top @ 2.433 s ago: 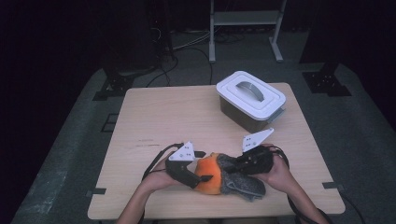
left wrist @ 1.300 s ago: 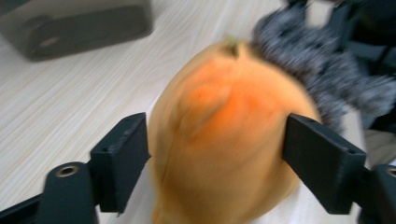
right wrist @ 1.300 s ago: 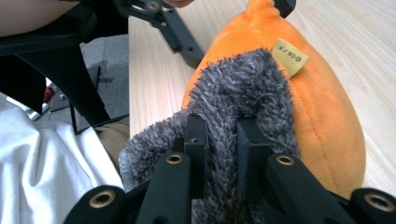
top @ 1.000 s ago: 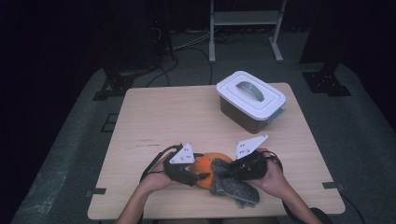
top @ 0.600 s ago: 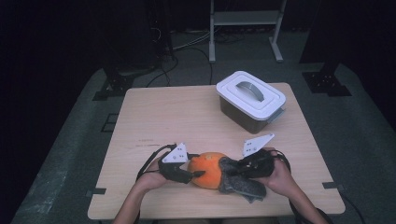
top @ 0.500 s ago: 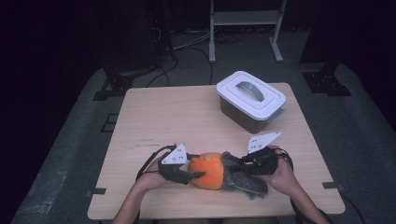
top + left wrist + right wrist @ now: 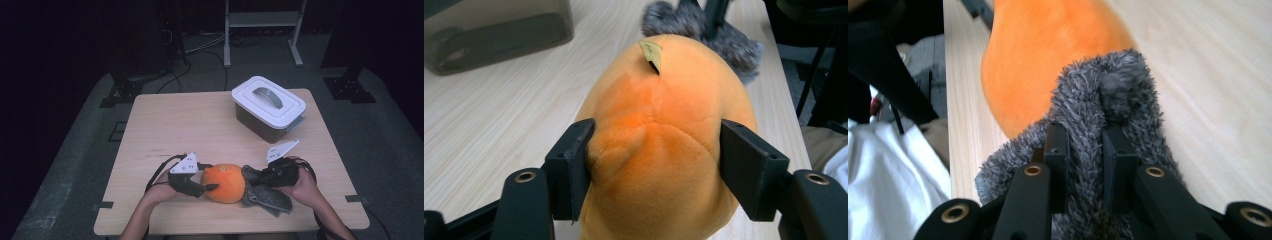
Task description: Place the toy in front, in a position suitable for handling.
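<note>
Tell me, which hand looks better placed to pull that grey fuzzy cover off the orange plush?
Probably the right: the right gripper already pinches the grey fuzzy cover, while the left gripper brackets the orange plush.

A lidded plastic storage box [image 7: 269, 107] with a grey handle is set near the far right corner of a light wooden table [image 7: 190, 125].
</note>
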A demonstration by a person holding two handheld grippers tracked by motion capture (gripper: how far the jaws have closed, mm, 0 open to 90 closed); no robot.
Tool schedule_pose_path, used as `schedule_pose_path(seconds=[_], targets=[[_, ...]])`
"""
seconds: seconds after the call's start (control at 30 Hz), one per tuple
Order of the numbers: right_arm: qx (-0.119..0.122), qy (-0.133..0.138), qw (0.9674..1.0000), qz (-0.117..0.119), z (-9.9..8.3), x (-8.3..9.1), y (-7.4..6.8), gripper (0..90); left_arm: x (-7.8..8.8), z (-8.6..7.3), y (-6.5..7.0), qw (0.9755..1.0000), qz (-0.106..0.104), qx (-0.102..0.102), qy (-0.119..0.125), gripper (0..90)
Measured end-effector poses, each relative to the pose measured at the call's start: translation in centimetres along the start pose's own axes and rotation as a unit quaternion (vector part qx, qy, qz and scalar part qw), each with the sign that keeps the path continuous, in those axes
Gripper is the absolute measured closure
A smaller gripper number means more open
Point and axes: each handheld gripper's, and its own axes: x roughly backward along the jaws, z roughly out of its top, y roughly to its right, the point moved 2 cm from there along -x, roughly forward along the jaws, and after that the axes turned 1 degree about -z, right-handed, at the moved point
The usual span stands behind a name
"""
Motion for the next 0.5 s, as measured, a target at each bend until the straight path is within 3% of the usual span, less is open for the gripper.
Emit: schedule_pose_path(seconds=[0.17,0.37,0.5], targets=[[0.000,0.051,0.9987,0.006,1.3,0.7,-0.2,75.3,0.0,0.0,0.1,1.0000,-0.003,-0.007,0.003,34.7],[-0.004,0.029,0.9994,0.020,0.7,-0.3,-0.2,74.9,0.2,-0.2,0.0,1.0000,-0.004,-0.005,0.003,34.6],[-0.009,0.011,0.9999,0.009,0.1,-0.3,0.1,74.6,0.3,-0.5,-0.2,1.0000,-0.008,-0.001,0.005,34.7]])
